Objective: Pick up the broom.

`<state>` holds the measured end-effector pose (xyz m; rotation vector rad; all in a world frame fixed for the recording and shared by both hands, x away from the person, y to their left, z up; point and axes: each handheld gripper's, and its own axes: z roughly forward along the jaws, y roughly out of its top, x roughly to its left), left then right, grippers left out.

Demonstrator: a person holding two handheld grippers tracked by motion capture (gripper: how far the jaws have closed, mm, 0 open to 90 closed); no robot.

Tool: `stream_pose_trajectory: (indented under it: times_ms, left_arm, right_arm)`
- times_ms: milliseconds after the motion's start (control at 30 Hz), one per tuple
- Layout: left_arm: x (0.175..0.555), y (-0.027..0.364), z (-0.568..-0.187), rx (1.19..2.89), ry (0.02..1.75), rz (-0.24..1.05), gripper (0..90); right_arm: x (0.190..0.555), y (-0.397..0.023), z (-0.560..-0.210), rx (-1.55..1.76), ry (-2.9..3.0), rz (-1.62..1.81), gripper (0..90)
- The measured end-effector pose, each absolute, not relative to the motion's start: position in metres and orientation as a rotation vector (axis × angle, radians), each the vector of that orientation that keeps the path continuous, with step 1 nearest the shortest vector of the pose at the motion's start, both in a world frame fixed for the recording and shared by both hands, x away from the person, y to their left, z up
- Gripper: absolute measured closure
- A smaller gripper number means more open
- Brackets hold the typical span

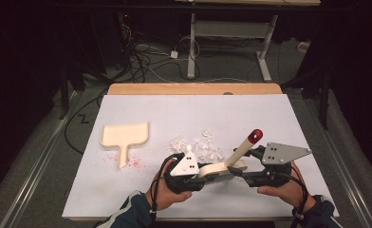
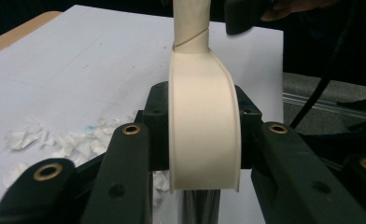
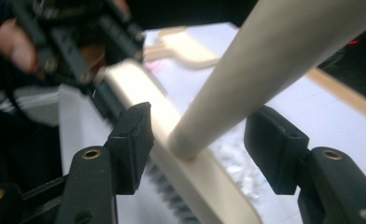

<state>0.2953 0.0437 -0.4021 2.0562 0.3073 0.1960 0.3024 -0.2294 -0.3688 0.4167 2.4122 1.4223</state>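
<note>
A cream brush lies low over the table with its head (image 1: pixel 220 167) level and its handle (image 1: pixel 243 148) slanting up to a red tip (image 1: pixel 255 136). My left gripper (image 1: pixel 210 175) is shut on the head from the left; in the left gripper view its pads (image 2: pixel 155 126) press both sides of the head (image 2: pixel 204 126). My right gripper (image 1: pixel 239 171) comes in from the right and is open. In the right gripper view its pads (image 3: pixel 134 135) stand apart on either side of the handle (image 3: pixel 265 65) where it joins the head (image 3: pixel 204 186), touching neither.
A cream dustpan (image 1: pixel 125 135) lies on the white sheet (image 1: pixel 174 109) at the left, with red specks (image 1: pixel 134 163) by its handle. A heap of torn white paper scraps (image 1: pixel 198 145) sits just beyond the grippers. The table's wooden edge (image 1: pixel 193 89) runs along the back.
</note>
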Motion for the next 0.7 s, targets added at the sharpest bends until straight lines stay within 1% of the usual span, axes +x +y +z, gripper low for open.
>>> stream_pose_trajectory:
  times_ms: [133, 300, 433, 533, 600, 700]
  left_arm:
    - [0.294, 0.044, -0.402, 2.054, 0.270, 0.165, 65.2]
    - [0.295, 0.045, -0.402, 2.046, 0.230, 0.115, 65.2]
    - [0.296, 0.047, -0.402, 2.025, 0.212, 0.085, 65.1]
    - [0.300, 0.051, -0.403, 2.009, 0.191, 0.025, 64.8]
    - [0.301, 0.052, -0.404, 2.010, 0.186, 0.035, 63.2]
    - [0.302, 0.054, -0.404, 2.023, 0.181, 0.062, 58.2]
  right_arm:
    - [0.311, -0.230, -0.381, 0.364, 2.502, 1.414, 39.2]
    - [0.321, -0.228, -0.397, 0.297, 2.680, 1.453, 41.6]
    - [0.323, -0.225, -0.403, 0.255, 2.730, 1.470, 51.0]
    - [0.322, -0.223, -0.405, 0.206, 2.736, 1.483, 56.2]
    - [0.320, -0.222, -0.405, 0.173, 2.742, 1.487, 60.1]
    - [0.316, -0.219, -0.404, 0.142, 2.731, 1.459, 64.9]
